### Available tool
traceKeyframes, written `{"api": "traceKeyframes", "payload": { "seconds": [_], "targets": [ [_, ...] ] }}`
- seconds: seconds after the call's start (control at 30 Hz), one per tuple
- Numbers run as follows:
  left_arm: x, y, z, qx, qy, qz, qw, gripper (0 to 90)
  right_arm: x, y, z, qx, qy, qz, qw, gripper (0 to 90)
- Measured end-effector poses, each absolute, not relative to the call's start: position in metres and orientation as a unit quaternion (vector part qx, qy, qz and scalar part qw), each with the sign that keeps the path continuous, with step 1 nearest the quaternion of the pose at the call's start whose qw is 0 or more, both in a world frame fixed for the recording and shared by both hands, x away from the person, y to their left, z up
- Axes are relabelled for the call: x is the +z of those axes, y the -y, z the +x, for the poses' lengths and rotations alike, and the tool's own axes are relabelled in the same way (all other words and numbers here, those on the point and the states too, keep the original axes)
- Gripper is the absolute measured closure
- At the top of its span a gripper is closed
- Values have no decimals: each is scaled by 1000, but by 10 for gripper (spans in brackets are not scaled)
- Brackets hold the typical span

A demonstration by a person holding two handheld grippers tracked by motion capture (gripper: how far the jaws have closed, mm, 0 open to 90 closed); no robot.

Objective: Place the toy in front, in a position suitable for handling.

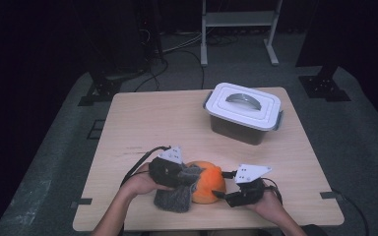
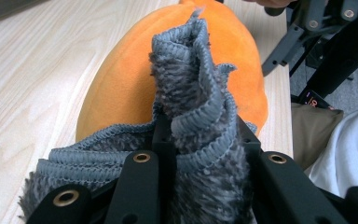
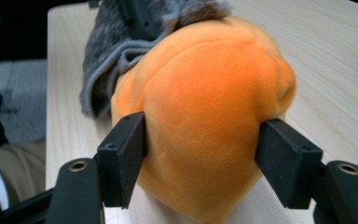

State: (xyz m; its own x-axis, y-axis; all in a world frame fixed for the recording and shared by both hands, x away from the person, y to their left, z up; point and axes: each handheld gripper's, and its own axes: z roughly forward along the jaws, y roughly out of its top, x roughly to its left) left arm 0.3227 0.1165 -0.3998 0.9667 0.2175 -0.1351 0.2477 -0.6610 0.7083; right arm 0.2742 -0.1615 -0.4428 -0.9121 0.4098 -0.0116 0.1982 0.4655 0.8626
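The rounded orange plush toy [image 1: 208, 182] lies on the pale wooden table [image 1: 142, 123] near its front edge, at about six o'clock from the table's middle. Draped against its nine-o'clock side is a shaggy grey knitted cloth [image 1: 175, 192], one fold of which climbs onto the plush.

In the left gripper view that fold of cloth [image 2: 196, 107] stands bunched between the black jaws, with the plush [image 2: 121, 84] behind it at twelve o'clock; the left gripper [image 1: 184, 176] is clenched on the cloth. The right gripper [image 1: 220, 192] comes in from the plush's three-o'clock side. In the right gripper view its two pads bracket the orange body [image 3: 205, 112], each touching or lightly pressing the soft flank, so it looks to be grasping the toy, though how firmly I cannot tell.

Judged from this, the step in hand is working the cloth and toy against each other, one hand per item, either wrapping or pulling free. The next move calls for a steady hold on the plush while the cloth is drawn across it without slipping.

A white lidded plastic box [image 1: 243, 112] sits well apart at one o'clock, its lid closed.
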Motion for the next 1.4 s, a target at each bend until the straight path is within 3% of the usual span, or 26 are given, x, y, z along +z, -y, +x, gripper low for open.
{"api": "traceKeyframes", "payload": {
  "seconds": [0.33, 0.93, 1.13, 1.3, 1.4],
  "targets": [
    [-385, -105, 320, -15, -113, 905, 410, 692, -447, 167, 278, 487, -846, 192, 106, 418],
    [-369, -81, 319, -13, -69, 900, 430, 691, -454, 167, 277, 503, -837, 184, 110, 431],
    [-379, -76, 322, -16, -72, 911, 405, 691, -455, 165, 277, 503, -839, 180, 110, 429],
    [-386, -86, 323, -31, -87, 906, 413, 698, -449, 167, 280, 499, -845, 163, 103, 361],
    [-386, -87, 321, -33, -80, 910, 406, 700, -445, 171, 288, 508, -841, 170, 74, 261]
  ]
}}
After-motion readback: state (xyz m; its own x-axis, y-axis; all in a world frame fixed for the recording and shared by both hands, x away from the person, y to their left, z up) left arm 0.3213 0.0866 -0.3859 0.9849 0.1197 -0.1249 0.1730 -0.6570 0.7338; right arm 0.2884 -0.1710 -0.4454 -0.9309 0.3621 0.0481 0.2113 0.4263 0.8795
